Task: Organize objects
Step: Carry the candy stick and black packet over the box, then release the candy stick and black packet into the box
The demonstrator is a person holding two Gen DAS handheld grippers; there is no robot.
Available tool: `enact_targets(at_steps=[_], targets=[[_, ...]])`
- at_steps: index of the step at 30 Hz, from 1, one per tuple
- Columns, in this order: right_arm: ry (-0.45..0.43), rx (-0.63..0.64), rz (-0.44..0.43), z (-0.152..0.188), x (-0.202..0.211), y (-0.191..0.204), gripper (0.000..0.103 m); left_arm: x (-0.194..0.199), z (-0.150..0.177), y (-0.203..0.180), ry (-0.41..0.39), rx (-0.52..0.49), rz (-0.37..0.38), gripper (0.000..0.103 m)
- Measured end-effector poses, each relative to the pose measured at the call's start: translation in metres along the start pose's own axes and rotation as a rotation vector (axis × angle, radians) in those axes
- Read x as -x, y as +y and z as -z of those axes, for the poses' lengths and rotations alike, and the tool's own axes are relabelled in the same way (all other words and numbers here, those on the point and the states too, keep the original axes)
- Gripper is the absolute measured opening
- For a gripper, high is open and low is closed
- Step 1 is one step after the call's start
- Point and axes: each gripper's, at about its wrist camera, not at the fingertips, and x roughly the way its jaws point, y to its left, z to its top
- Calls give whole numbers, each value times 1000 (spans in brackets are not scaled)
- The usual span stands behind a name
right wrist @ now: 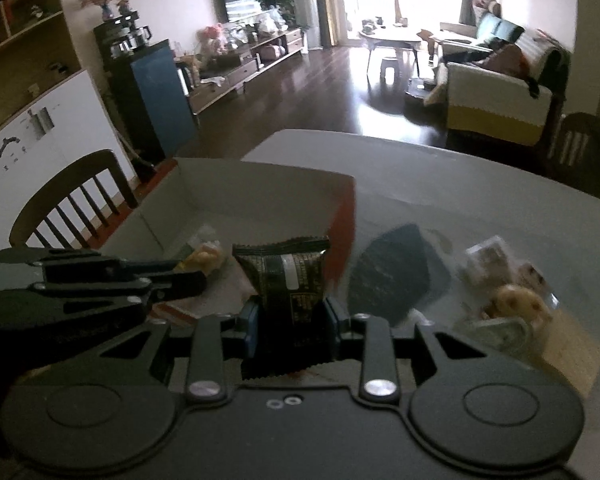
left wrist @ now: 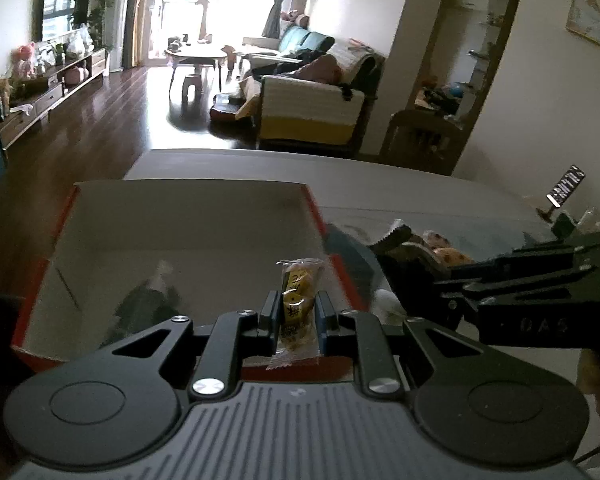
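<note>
My left gripper (left wrist: 298,310) is shut on a small clear packet with yellow sweets (left wrist: 299,296), held above the near right part of the red-edged cardboard box (left wrist: 316,216). My right gripper (right wrist: 292,316) is shut on a dark green snack packet (right wrist: 286,276), hovering by the box's red right wall (right wrist: 344,224). The right gripper shows as a black body (left wrist: 532,292) at the right of the left wrist view. In the right wrist view the left gripper (right wrist: 100,280) sits at the left, with the yellow packet (right wrist: 204,258) beyond it.
On the grey table (right wrist: 440,184) right of the box lie another dark packet (right wrist: 396,276) and clear packets of biscuits (right wrist: 512,296). A wooden chair (right wrist: 68,200) stands left of the table. A phone on a stand (left wrist: 564,190) is at the far right.
</note>
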Motion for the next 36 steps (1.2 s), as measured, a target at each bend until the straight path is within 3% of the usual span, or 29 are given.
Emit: enact_targets(at_steps=[11,23,36], targets=[[81,59,18,-21,-65,29,32,-20,-24,45,13,-36,-80,17],[157,140,92,-27,-128,46,32,-84,-40,65,95,-89,-107,17],[222,234,92,-23,-155,61,31,-157,-53,68,303,-85,-134,17]])
